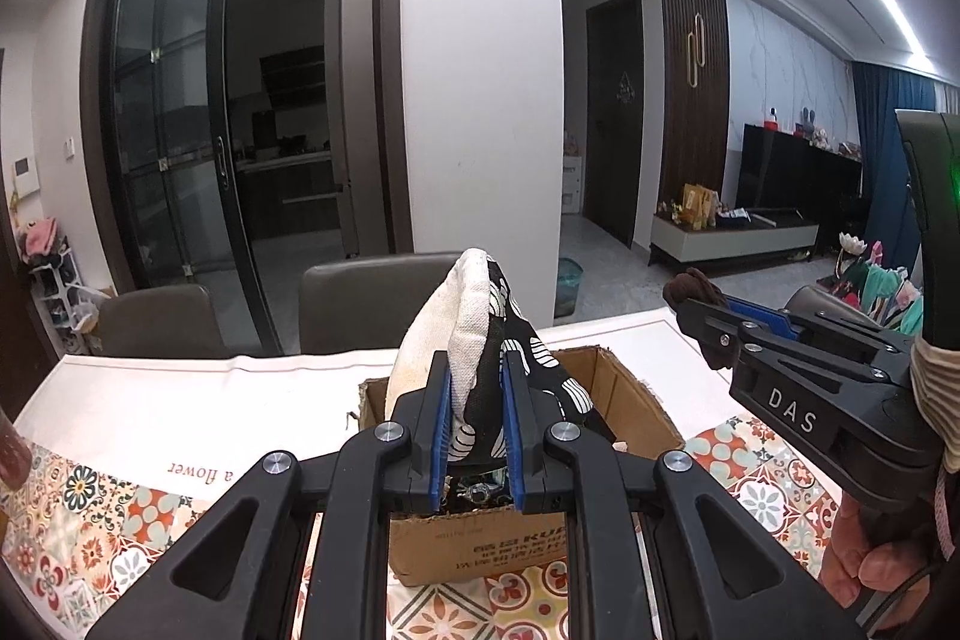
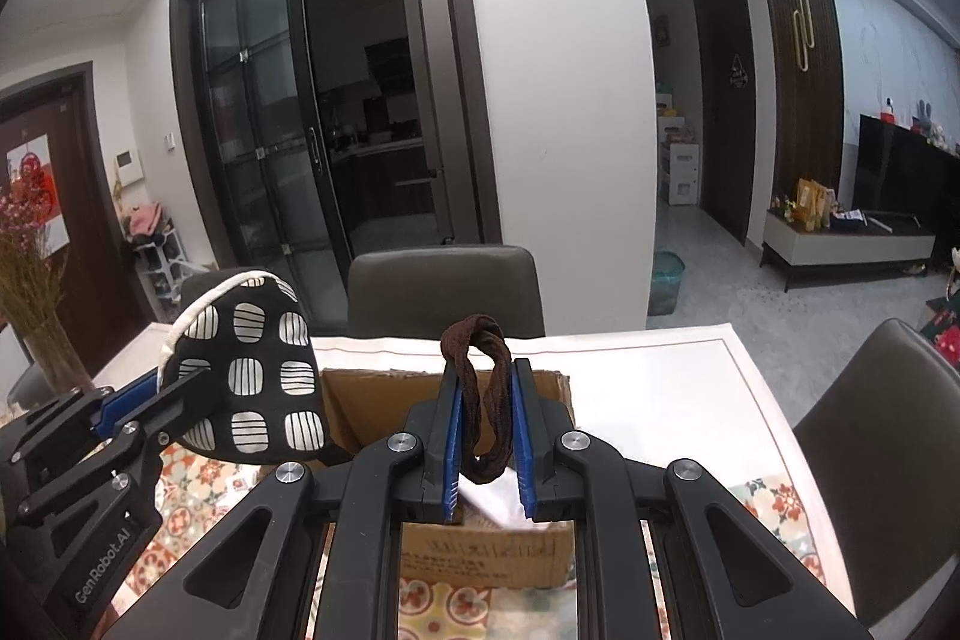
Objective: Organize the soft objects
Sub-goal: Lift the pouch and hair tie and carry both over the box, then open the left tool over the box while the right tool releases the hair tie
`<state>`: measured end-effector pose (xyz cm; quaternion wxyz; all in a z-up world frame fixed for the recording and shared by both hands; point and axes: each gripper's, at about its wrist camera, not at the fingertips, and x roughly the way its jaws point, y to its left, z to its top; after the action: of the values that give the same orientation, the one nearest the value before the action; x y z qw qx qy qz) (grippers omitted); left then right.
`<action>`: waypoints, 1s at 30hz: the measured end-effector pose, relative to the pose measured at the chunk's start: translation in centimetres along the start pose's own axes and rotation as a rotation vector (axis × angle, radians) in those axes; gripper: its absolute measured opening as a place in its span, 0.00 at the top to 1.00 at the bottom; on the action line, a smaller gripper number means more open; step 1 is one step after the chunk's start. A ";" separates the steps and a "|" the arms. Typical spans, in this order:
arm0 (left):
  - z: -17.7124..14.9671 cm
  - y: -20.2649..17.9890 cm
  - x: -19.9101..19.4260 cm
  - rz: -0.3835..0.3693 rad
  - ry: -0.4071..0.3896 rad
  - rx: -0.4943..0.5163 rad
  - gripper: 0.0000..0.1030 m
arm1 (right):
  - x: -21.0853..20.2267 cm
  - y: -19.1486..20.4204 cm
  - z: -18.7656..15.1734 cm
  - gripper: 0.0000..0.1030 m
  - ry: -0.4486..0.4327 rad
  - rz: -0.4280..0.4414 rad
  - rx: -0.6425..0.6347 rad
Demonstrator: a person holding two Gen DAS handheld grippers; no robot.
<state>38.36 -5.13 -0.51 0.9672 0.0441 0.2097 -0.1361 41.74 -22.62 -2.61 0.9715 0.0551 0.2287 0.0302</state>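
Observation:
My left gripper (image 1: pixel 475 370) is shut on a black-and-white patterned cloth pouch (image 1: pixel 474 334) with a cream lining, held above an open cardboard box (image 1: pixel 624 388). In the right wrist view the pouch (image 2: pixel 252 376) shows at the left, over the box's (image 2: pixel 372 400) left side. My right gripper (image 2: pixel 485 382) is shut on a brown fabric band (image 2: pixel 480 382), held above the same box. In the left wrist view the right gripper (image 1: pixel 690 307) shows at the right with the brown band (image 1: pixel 690 287) at its tips.
The box stands on a table with a white cloth (image 1: pixel 180 400) and a patterned tile-print runner (image 1: pixel 120 532). Grey chairs (image 1: pixel 372 298) stand at the far side and one chair (image 2: pixel 882 436) at the right. A vase of dried flowers (image 2: pixel 36 316) stands at the left.

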 end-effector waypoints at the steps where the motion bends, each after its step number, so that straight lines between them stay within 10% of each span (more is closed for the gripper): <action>1: 0.0 0.1 0.6 -0.002 0.011 -0.004 0.84 | 0.6 0.0 0.0 0.84 0.010 0.005 0.000; 30: -2.4 -0.7 12.2 -0.008 0.281 0.018 0.81 | 12.8 -1.6 -2.5 0.82 0.299 0.067 -0.060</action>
<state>47.87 -8.41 -7.77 0.9274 0.0703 0.3419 -0.1345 52.12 -22.86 -10.67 0.9263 0.0284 0.3678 0.0772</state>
